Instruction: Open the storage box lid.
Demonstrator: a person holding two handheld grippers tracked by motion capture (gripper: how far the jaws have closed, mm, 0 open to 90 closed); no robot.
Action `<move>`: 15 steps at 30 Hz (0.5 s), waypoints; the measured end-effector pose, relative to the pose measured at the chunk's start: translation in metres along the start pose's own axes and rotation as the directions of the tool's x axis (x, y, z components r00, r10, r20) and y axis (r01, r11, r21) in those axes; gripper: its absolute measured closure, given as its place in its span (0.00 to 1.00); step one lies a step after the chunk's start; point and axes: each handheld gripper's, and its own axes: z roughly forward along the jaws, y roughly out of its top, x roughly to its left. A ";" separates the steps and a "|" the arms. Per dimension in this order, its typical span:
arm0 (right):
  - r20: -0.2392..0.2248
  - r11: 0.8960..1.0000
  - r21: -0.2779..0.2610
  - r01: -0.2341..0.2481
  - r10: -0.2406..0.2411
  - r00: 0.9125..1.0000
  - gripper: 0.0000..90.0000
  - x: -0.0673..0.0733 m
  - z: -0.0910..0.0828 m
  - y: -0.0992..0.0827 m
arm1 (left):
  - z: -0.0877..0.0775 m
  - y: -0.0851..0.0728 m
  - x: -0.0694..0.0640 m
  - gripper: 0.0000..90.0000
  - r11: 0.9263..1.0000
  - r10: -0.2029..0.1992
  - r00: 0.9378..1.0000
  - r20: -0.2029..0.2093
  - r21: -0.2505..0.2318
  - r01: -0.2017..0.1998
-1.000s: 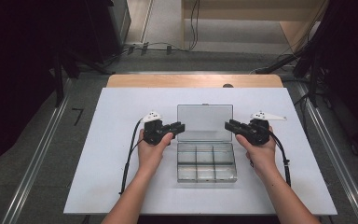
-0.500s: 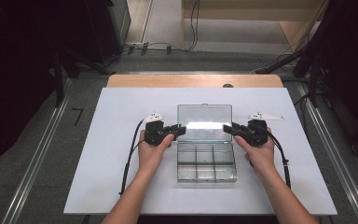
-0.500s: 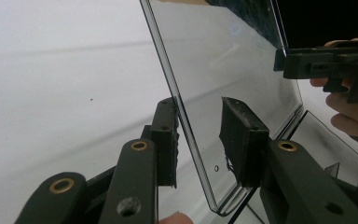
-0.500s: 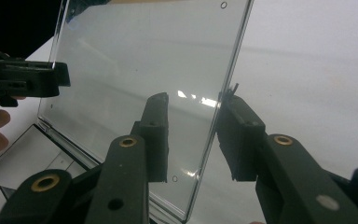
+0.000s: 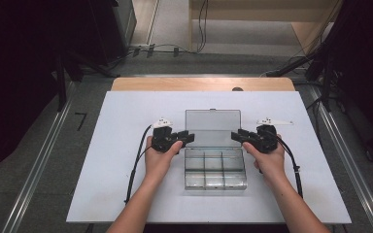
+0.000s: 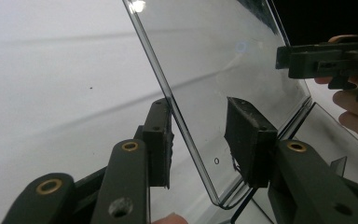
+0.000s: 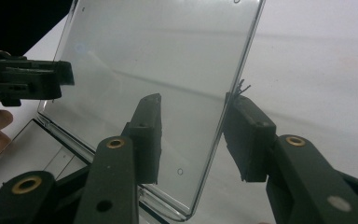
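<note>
A clear plastic compartment box [image 5: 215,167] stands at the middle of the white board, its clear lid [image 5: 212,127] swung open toward the far side. My left gripper [image 5: 189,137] is at the lid's left edge and my right gripper [image 5: 235,136] at its right edge. In the left gripper view the lid's edge [image 6: 186,126] runs between the jaws of the left gripper [image 6: 198,112], which have just been opening; the pads stand apart from it. The right gripper [image 7: 193,105] likewise has just been opening, with the lid's edge [image 7: 223,116] between its separated pads.
The white board [image 5: 126,184] lies on a wooden table whose far edge [image 5: 199,83] shows behind it. Black cables [image 5: 136,165] trail from both grippers toward the near side. Metal rails [image 5: 34,179] and floor cables flank the table.
Both pairs of jaws have spread wider at the lid's side edges. A bright glare crossed the lid half a second ago and is gone. The hands have stayed in place.
</note>
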 end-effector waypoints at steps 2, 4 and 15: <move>0.000 1.000 0.008 -0.002 0.002 1.000 0.60 0.000 0.001 -0.001 | 0.001 -0.001 0.000 0.65 1.000 -0.003 1.000 -0.002 0.004 0.003; 0.001 1.000 0.015 -0.007 0.007 1.000 0.60 -0.001 0.002 -0.002 | 0.001 -0.001 0.000 0.64 1.000 -0.002 1.000 -0.005 0.008 0.002; -0.003 0.998 0.047 -0.028 0.029 1.000 0.56 -0.001 0.004 -0.005 | 0.004 -0.004 0.001 0.60 1.000 -0.017 1.000 0.004 0.023 0.017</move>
